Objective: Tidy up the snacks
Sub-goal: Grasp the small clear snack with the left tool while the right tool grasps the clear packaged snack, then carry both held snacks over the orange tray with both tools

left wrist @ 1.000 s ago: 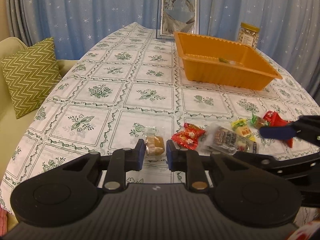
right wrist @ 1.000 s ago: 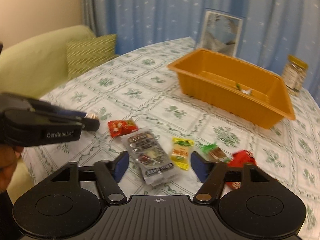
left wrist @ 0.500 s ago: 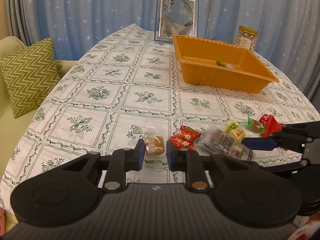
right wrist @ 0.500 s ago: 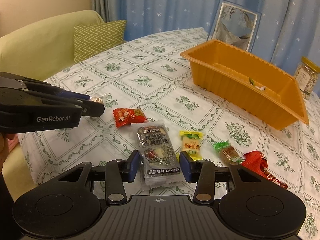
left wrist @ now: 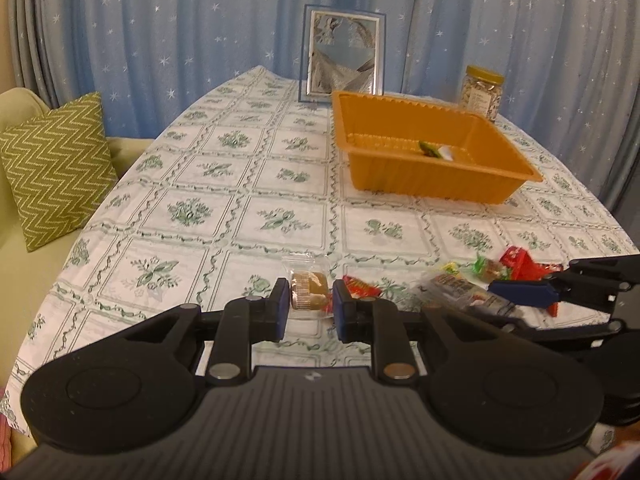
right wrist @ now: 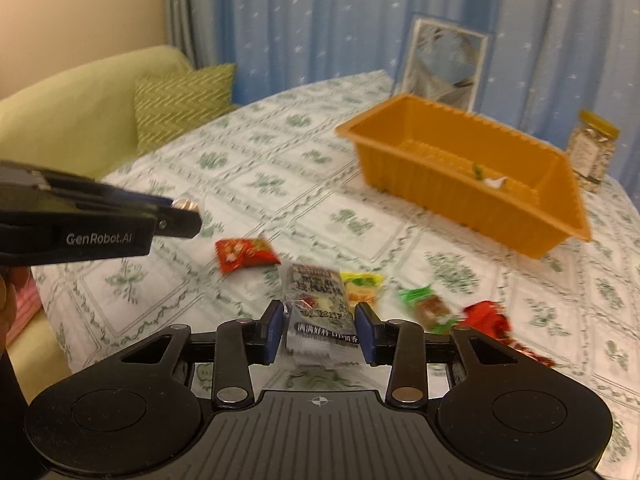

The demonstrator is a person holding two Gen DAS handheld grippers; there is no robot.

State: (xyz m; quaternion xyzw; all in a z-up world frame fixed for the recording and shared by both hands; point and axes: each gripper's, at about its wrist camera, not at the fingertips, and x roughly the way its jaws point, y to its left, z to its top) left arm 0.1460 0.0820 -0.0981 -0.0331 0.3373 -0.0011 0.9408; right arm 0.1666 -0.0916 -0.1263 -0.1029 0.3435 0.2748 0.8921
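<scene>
The right gripper (right wrist: 320, 330) has just been closing onto the grey snack packet (right wrist: 318, 312) at the tabletop's near edge. The left gripper (left wrist: 307, 307) pinches a clear-wrapped biscuit (left wrist: 306, 294), both presumably bound for the orange tray (left wrist: 420, 178).

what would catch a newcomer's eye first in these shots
The big orange tray at the far side of the floral tablecloth stands out first. Near the front edge lies a row of bright snack packets; the left tool grips a clear-wrapped cookie, and the right tool, just closing, pinches a silver packet.
</scene>
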